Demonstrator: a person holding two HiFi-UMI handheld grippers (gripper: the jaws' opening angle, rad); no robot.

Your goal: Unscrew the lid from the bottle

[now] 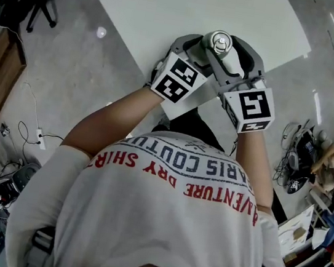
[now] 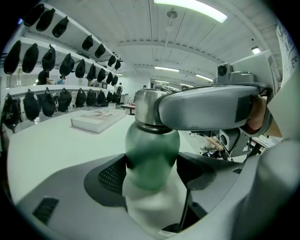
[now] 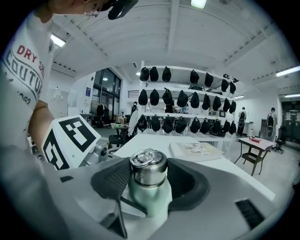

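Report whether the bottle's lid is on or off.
On: the steel lid sits flush on the neck of the green bottle.

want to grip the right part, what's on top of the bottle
A steel lid with a small ring on it caps the green bottle, held between the pads of the right gripper. The lid hides the bottle's mouth and threads.

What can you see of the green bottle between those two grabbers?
The bottle is upright, with a smooth, pale green body and a shiny metal lid, still on, topped by a small ring. The left gripper clamps the green body; the right gripper closes on the lid's sides. Its base is hidden.
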